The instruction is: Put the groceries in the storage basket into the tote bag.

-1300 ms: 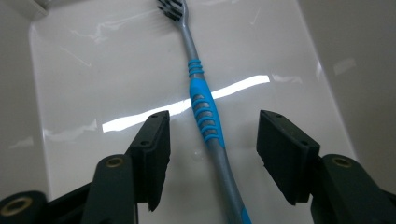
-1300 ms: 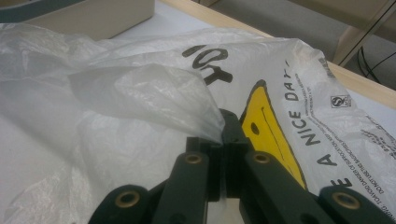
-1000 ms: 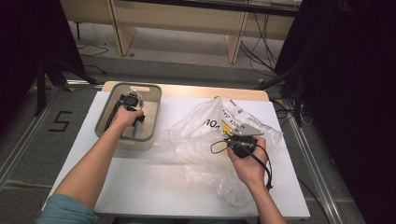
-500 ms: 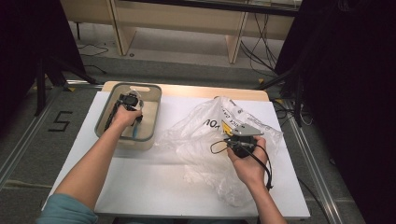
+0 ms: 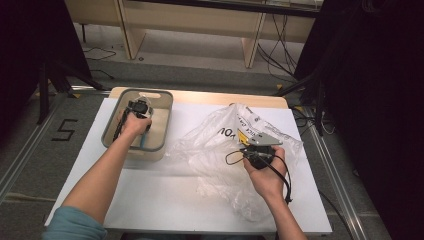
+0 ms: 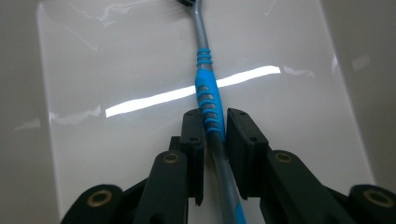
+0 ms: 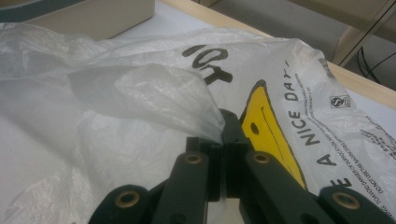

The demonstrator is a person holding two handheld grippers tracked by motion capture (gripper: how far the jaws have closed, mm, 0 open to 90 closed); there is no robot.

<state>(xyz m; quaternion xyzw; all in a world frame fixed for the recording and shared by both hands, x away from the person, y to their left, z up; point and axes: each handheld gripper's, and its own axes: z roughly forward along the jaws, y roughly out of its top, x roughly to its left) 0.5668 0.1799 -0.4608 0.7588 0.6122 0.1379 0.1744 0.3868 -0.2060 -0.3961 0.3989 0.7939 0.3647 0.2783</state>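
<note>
A grey toothbrush (image 6: 208, 88) with blue grip ribs lies along the pale floor of a shallow tray (image 6: 116, 56), its dark head at the far end. My left gripper (image 6: 215, 126) is shut on its handle, down inside the tray (image 5: 112, 127), held by a hand (image 5: 135, 125). My right gripper (image 7: 222, 135) is shut on a pinched fold of a thin white plastic bag (image 7: 116, 93) printed in black and yellow. From above, that bag (image 5: 220, 150) lies crumpled over the table's right half, with the right gripper (image 5: 255, 147) at its middle.
A white sheet (image 5: 165, 195) covers the table, with a wooden edge (image 5: 200, 97) along the back. The tray stands at the back left. Shelving legs and cables are on the floor behind. Metal rails run along both sides.
</note>
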